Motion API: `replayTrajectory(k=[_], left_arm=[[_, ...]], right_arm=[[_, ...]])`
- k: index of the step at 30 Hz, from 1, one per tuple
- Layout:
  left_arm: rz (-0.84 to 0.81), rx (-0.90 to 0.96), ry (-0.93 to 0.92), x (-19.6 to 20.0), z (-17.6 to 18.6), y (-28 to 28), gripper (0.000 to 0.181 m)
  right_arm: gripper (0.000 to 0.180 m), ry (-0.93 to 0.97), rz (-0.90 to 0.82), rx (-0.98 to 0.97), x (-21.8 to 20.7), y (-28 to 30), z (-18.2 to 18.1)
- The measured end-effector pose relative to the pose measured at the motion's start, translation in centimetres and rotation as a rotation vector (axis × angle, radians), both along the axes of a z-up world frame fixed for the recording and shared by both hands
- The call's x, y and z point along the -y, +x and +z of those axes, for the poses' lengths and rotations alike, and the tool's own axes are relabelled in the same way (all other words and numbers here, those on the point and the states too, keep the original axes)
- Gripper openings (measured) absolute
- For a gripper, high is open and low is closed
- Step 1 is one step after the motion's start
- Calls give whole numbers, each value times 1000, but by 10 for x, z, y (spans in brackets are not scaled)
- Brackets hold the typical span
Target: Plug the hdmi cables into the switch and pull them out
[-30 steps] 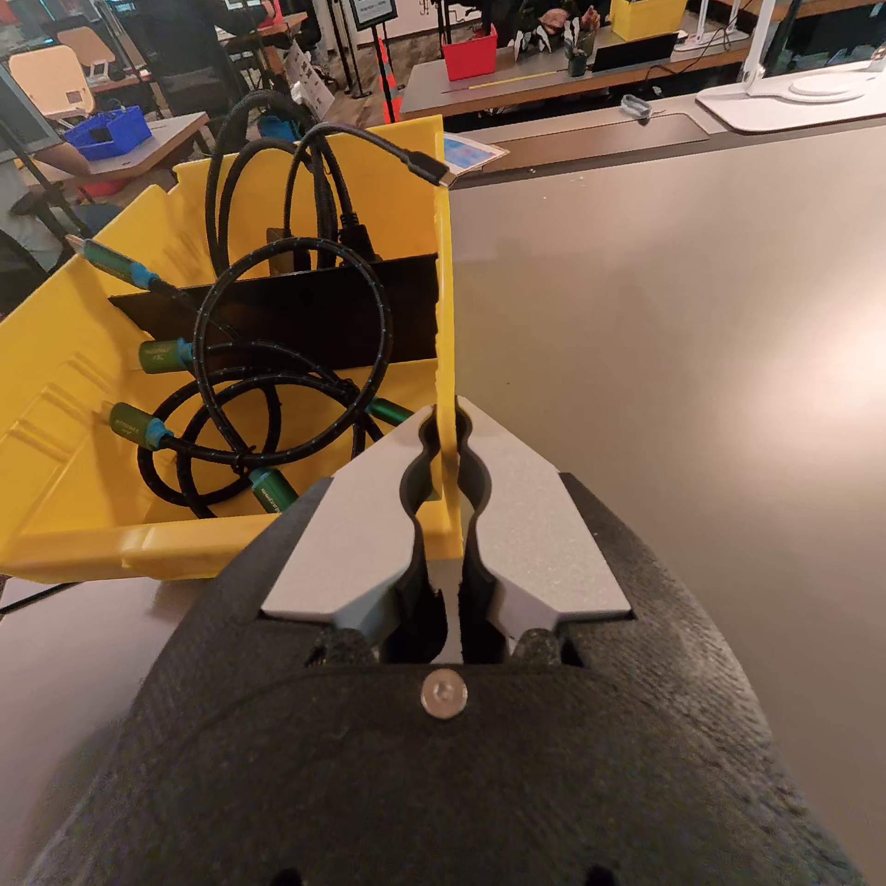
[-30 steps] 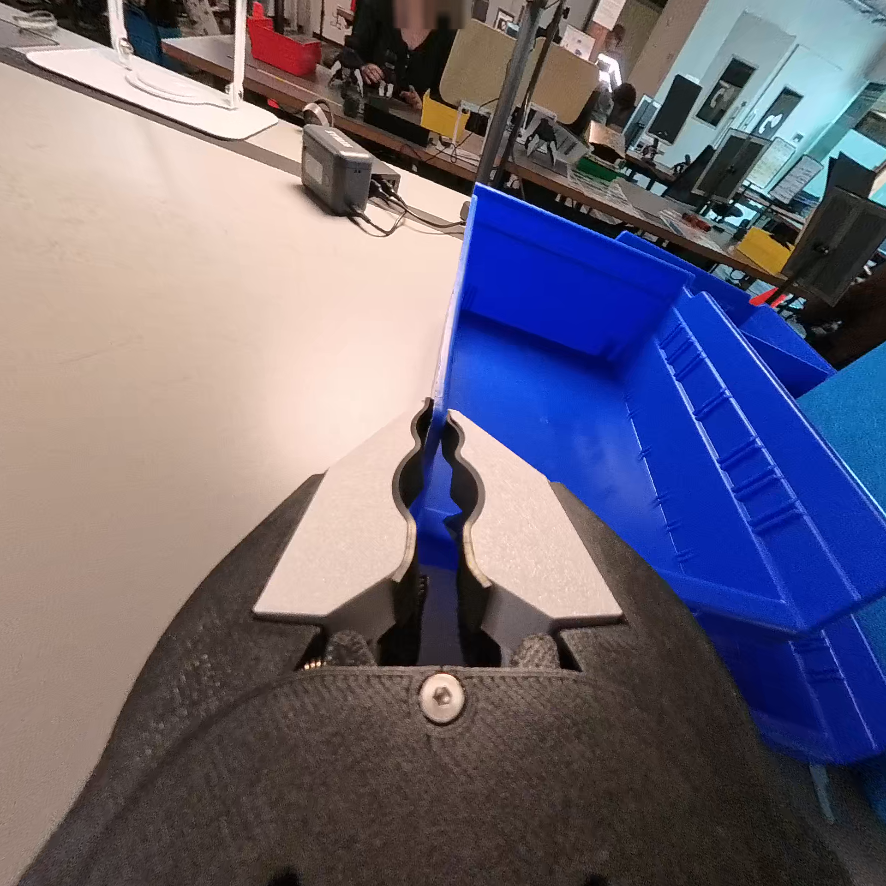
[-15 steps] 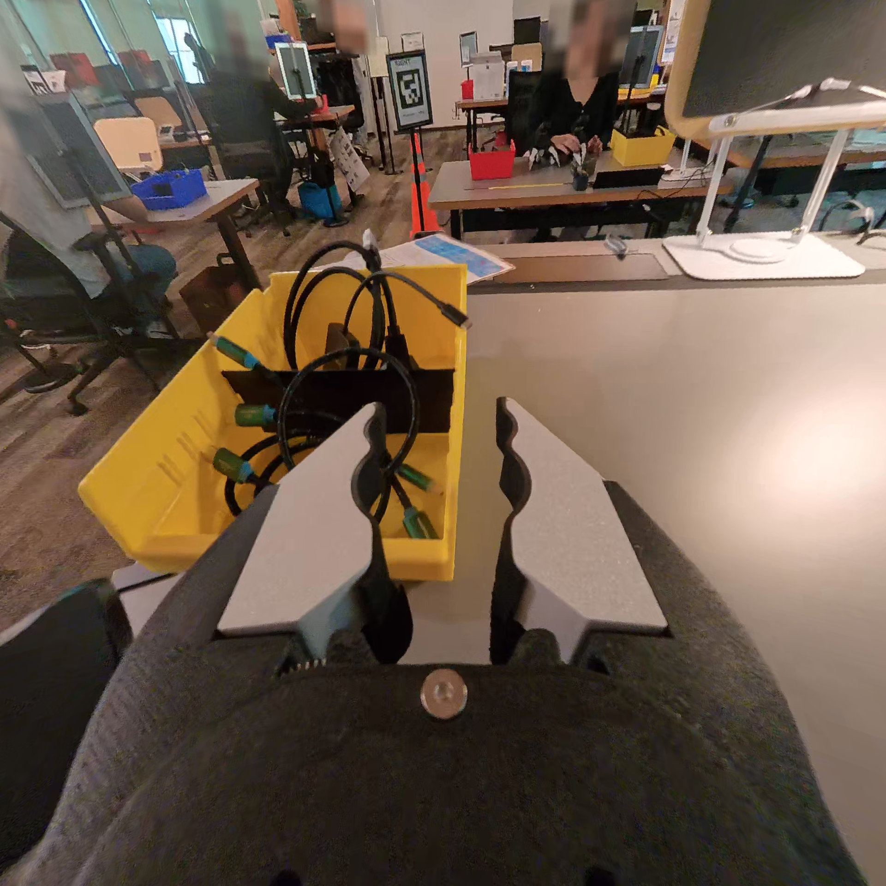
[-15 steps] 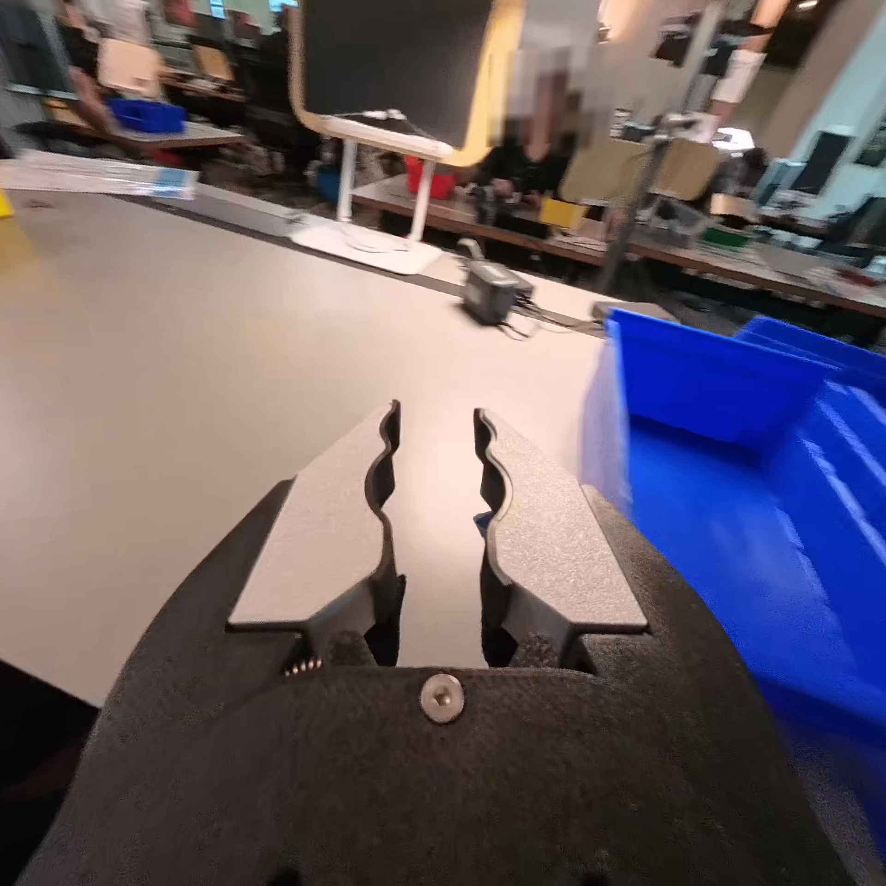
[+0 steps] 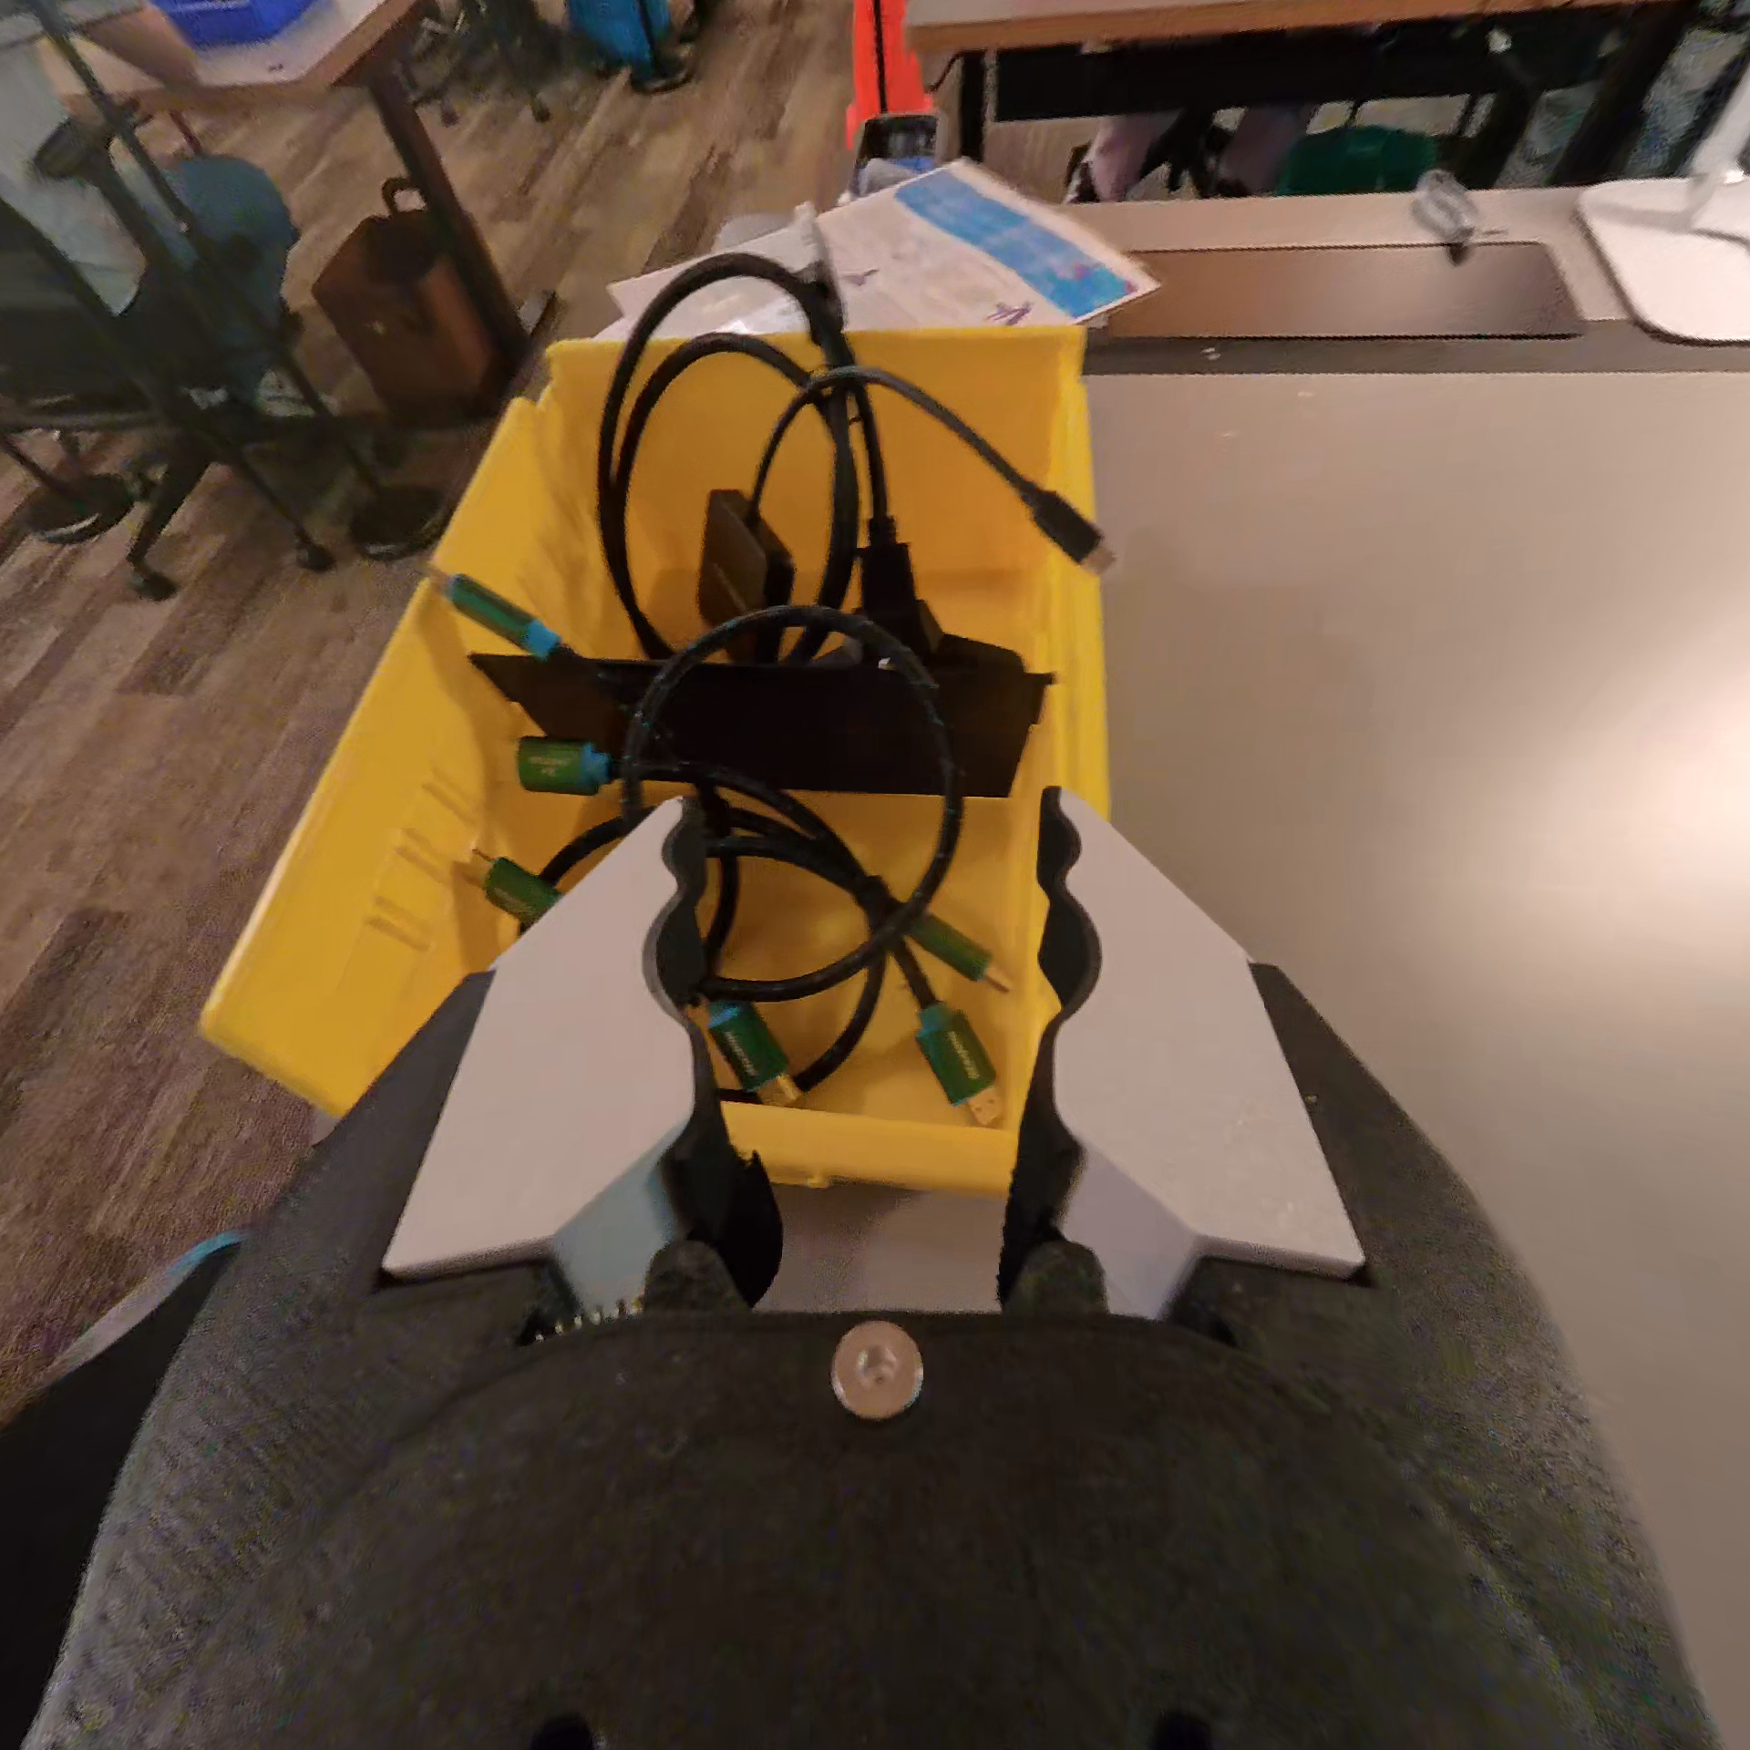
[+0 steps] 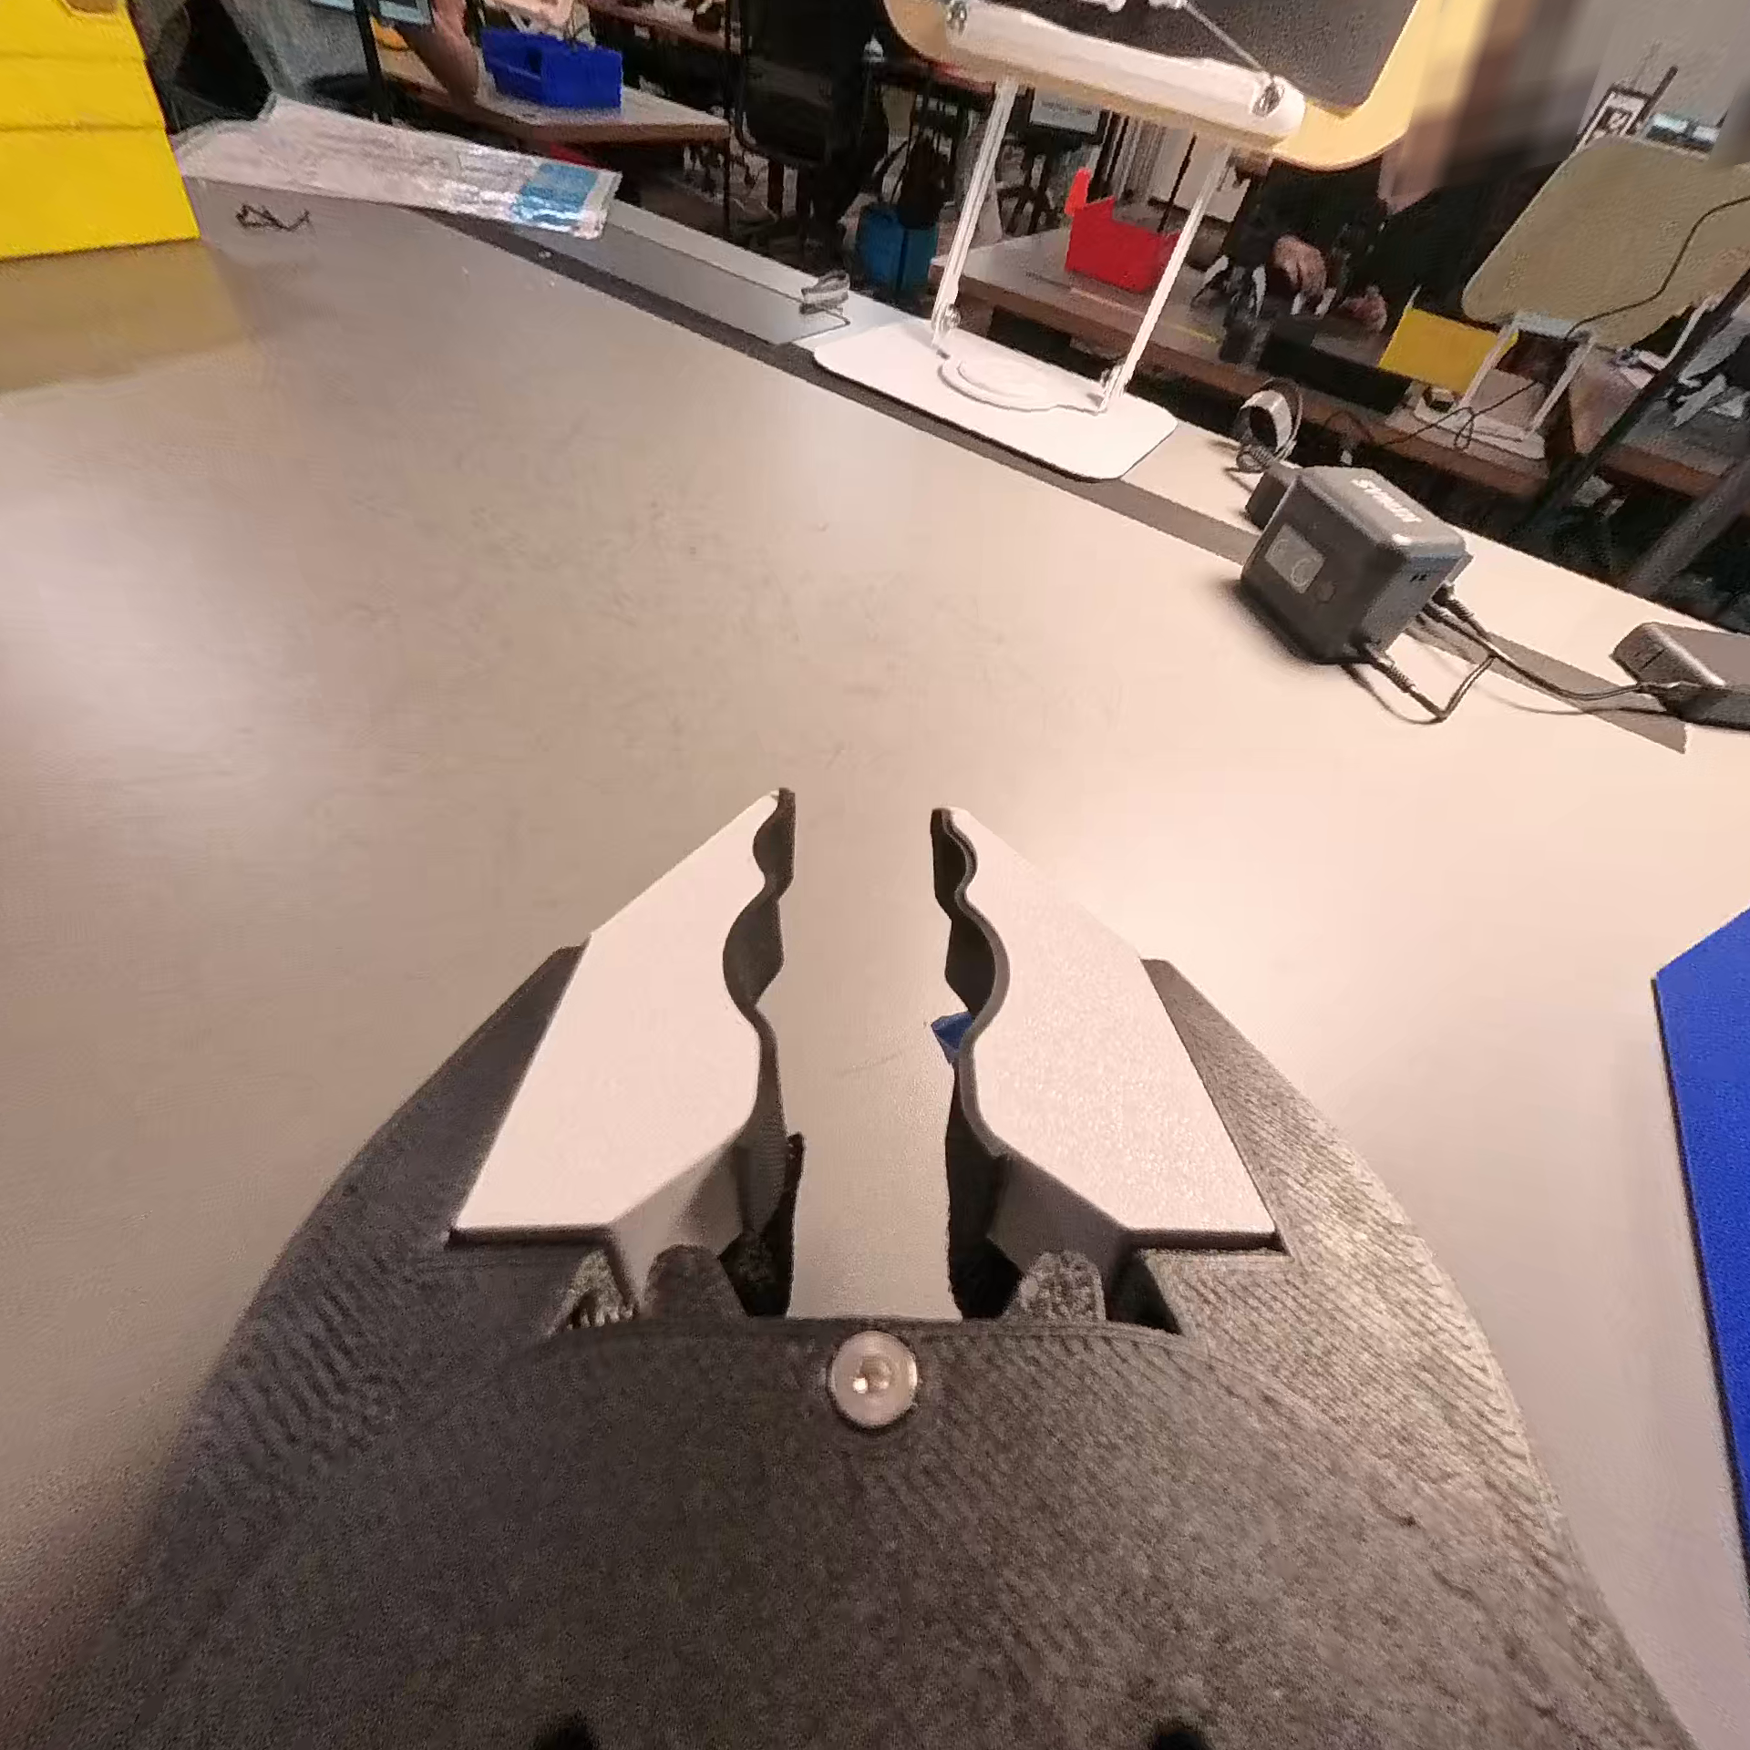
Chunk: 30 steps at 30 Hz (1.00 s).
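While the left wrist view looks down, the left claw [image 5: 866, 814] hangs with its jaws wide apart and nothing between them. Below it sits a yellow bin [image 5: 379, 909] at the left edge of the grey desk [image 5: 1420, 710], with wood floor [image 5: 142, 758] past its left side. Black hdmi cables [image 5: 805, 720] with green plugs [image 5: 956, 1051] lie tangled inside the bin. A black divider [image 5: 833, 729] splits the bin into a near part and a far part. Most green plugs lie in the near part. One dark boxy thing [image 5: 739, 559] stands in the far part; I cannot tell if it is the switch. One black plug [image 5: 1070, 530] pokes out over the bin's right wall. A sheet of paper with blue on it [image 5: 985, 256] lies behind the bin. To the right of the bin the desk is wide and bare.

Over in the right wrist view, the right claw [image 6: 862, 805] is also let go, its jaws apart and holding nothing. It hovers over the bare middle of the desk. Only this view shows a dark grey box with wires [image 6: 1354, 578] near the far right edge, a white lamp base [image 6: 1004, 398] at the far edge, and a flat blue edge [image 6: 1705, 1089] at the right. A bit of yellow [image 6: 85, 142] shows at the far left.
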<state>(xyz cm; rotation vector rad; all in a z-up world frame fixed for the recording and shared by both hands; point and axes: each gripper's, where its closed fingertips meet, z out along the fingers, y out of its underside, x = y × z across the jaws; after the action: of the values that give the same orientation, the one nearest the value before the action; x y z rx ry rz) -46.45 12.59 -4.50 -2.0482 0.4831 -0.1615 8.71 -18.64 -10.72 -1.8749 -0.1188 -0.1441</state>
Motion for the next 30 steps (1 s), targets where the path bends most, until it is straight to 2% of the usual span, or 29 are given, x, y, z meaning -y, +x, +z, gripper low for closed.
replayTrajectory(k=[6, 9, 11, 16, 24, 30], left_arm=[[53, 114, -67, -33, 3, -16, 71], [-30, 95, -109, -45, 1, -4, 70], [-69, 9, -192, -42, -12, -2, 69], [-27, -157, -340, -27, -44, -21, 70], [-136, 49, -500, -18, -78, 13, 71], [-68, -105, -581, -33, -116, 7, 75]], right_arm=[[30, -63, 43, 74, -3, -11, -11], [31, -97, 52, 110, -5, -14, -17], [31, -96, 55, 118, -5, -15, -17], [31, -56, 51, 95, -3, -14, -10], [31, -49, 60, 94, -3, -15, -9], [31, -16, 56, 89, -1, -14, -4]])
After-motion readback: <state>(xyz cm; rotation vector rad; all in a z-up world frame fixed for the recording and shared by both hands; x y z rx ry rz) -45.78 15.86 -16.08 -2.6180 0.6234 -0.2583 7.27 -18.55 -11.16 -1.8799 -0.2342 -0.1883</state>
